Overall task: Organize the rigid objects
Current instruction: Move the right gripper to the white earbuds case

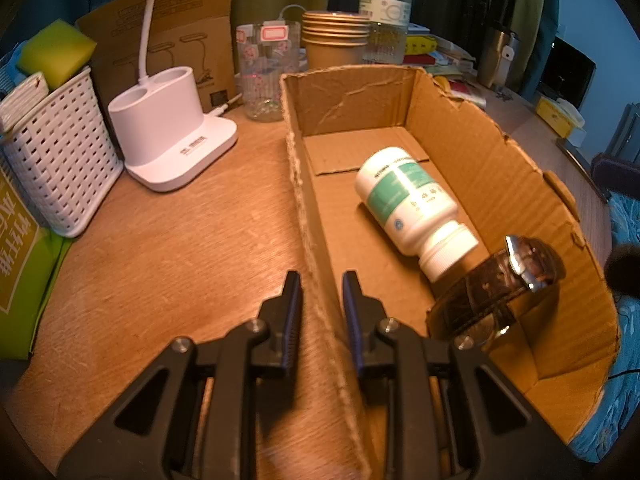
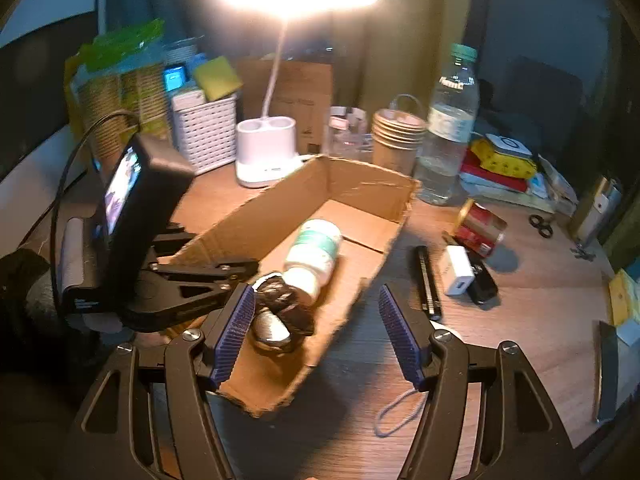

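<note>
An open cardboard box (image 1: 304, 184) (image 2: 372, 188) lies on the wooden desk. Inside it a white pill bottle with a green label (image 1: 412, 204) (image 2: 316, 252) lies on its side, and a dark leather-strap watch (image 1: 496, 284) (image 2: 280, 312) rests near the box's near end. My left gripper (image 1: 322, 300) (image 2: 240, 266) is narrowly open, its fingers astride the box's left wall. My right gripper (image 2: 316, 334) is wide open and empty above the box's near right wall. A black pen-like stick (image 2: 428, 280), a white charger (image 2: 458, 270) and a black clip (image 2: 482, 282) lie on the desk right of the box.
A lit white desk lamp (image 1: 172, 140) (image 2: 266, 152), a white basket (image 1: 60, 156) (image 2: 206, 136), a glass (image 1: 266, 72), stacked paper cups (image 1: 335, 38) (image 2: 398, 134) and a water bottle (image 1: 386, 4) (image 2: 450, 128) stand behind the box. A red can (image 2: 482, 228) lies to the right.
</note>
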Available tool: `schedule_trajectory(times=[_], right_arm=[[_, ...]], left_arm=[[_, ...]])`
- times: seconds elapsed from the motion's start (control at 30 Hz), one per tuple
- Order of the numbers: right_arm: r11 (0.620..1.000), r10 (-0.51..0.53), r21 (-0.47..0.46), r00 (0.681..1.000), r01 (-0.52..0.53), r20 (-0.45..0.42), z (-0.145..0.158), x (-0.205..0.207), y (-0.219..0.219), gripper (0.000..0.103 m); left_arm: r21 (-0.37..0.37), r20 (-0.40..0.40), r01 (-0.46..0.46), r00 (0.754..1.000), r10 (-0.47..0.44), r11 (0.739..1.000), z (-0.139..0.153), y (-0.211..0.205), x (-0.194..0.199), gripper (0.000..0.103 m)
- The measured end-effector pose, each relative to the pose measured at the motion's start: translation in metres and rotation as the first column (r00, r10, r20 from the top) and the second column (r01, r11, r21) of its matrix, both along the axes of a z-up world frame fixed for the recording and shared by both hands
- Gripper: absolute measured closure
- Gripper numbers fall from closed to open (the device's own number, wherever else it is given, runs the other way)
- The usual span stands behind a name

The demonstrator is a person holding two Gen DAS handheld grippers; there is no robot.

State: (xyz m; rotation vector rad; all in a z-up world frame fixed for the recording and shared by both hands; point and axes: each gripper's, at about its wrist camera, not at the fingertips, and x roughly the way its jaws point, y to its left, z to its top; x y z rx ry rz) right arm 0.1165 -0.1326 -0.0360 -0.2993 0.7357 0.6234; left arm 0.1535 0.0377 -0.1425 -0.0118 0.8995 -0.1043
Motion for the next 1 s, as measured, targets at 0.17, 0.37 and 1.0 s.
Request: schedule_trajectory(times=[0.17, 0.37, 1.0], right_arm=[[0.999, -0.044, -0.004, 0.999, 0.044, 0.002, -0.002, 0.006, -0.015, 0.035], [0.996, -0.093, -0.015, 0.996, 0.093, 0.004, -0.005, 0.013, -0.03, 0.035], [0.975, -0.221, -0.019, 0.973, 0.22, -0.063, -0.037, 0.044, -0.069, 0.035]], left_arm=[[0.001, 0.0, 0.001, 1.0, -0.001, 1.0, 0.0, 0.0, 0.0, 0.08], [0.001, 0.0, 0.001, 1.0, -0.001, 1.0, 0.0, 0.0, 0.0, 0.08], [0.001, 0.0, 0.001, 1.0, -0.001, 1.0, 0.0, 0.0, 0.0, 0.079]])
